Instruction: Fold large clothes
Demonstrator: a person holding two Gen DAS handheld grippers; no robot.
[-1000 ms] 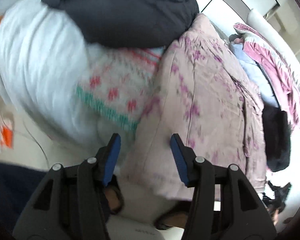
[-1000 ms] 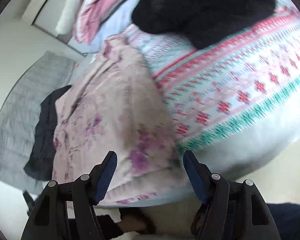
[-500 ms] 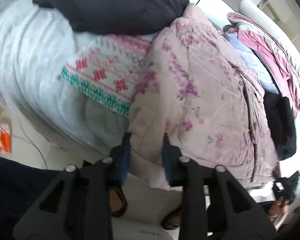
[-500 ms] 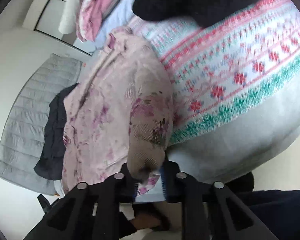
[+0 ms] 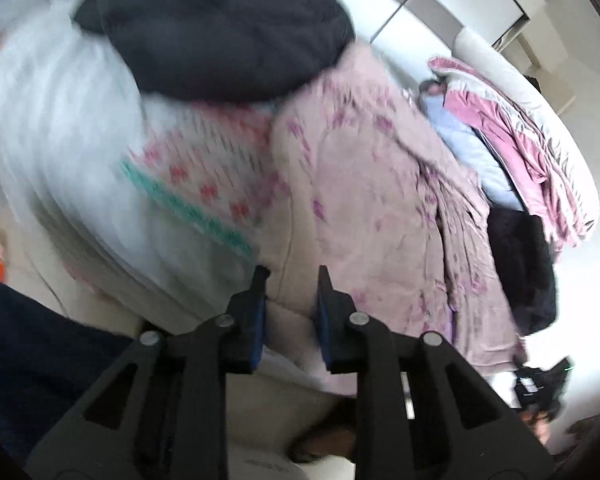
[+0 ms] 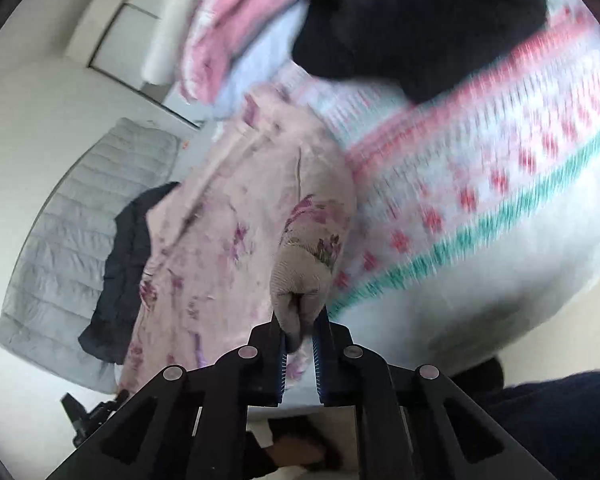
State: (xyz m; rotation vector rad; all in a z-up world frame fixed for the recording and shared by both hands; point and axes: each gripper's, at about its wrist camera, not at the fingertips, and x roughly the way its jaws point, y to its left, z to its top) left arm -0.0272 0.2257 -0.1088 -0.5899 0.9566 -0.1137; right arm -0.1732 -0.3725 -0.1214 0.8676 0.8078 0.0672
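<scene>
The left gripper (image 5: 290,280) was pinched on the near hem of the pink floral garment (image 5: 372,208), its blue-padded fingers (image 5: 257,320) drawn in with a fold of the cloth between them. The right gripper (image 6: 300,328) was likewise clamped on a bunched corner of the same floral garment (image 6: 236,216), the fabric gathered into a knob rising from between its jaws toward 12 o'clock.

In the left wrist view, the garment lay spread over the bed, running from the gripper up toward 1 o'clock. A patterned knit blanket (image 5: 204,176) with pink motifs and a teal band sat just beside it at 10 o'clock, and a dark padded jacket (image 5: 220,28) lay at 12 o'clock, overlapping the blanket's far edge. At 2 o'clock a pink-and-white quilted garment (image 5: 512,136) rested on a pale blue cloth (image 5: 468,148), while a black garment (image 5: 520,264) lay at 3 o'clock, touching the floral garment's far side.

In the right wrist view, the blanket (image 6: 480,184) filled the area from 1 to 3 o'clock, the dark jacket (image 6: 420,20) sat at 12 o'clock, and the black garment (image 6: 128,264) lay at 9 o'clock on a grey quilted bed cover (image 6: 64,240). Both views were motion-blurred.
</scene>
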